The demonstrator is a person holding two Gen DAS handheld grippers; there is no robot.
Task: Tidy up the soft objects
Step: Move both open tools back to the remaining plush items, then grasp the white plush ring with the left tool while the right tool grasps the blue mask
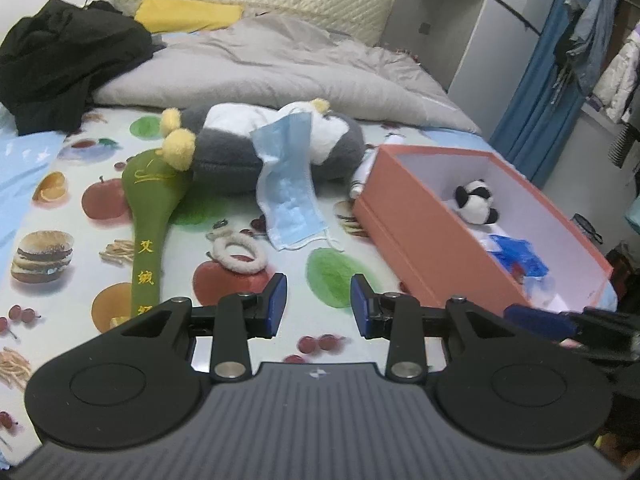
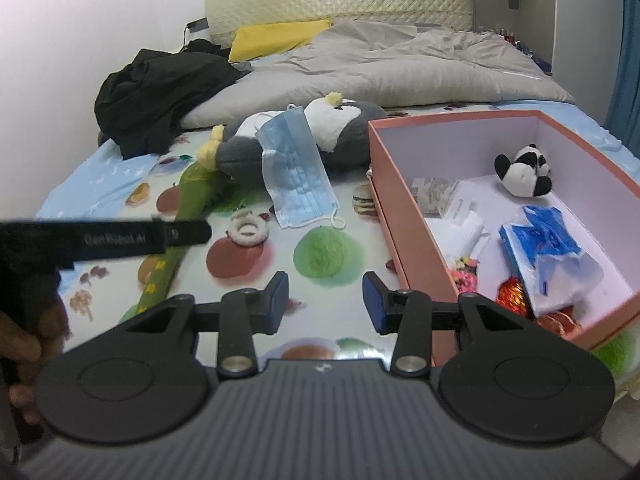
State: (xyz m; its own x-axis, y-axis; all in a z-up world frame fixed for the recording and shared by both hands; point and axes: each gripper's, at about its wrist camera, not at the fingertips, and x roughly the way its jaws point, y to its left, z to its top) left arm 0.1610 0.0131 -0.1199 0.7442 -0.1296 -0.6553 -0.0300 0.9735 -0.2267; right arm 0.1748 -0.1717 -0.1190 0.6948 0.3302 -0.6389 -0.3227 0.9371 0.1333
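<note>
Now | left gripper (image 1: 318,305) jaws part-open, empty | right gripper (image 2: 325,302) same

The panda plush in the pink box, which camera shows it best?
The right wrist view: the panda plush lies in full sight on the floor of the pink box, apart from the wrappers. In the left wrist view the same toy is partly cut off by the box's near wall.

A mask (image 1: 289,184) was draped over the plush (image 1: 276,148); right of them, a panda (image 1: 476,202) was placed in the box (image 1: 404,236).
</note>
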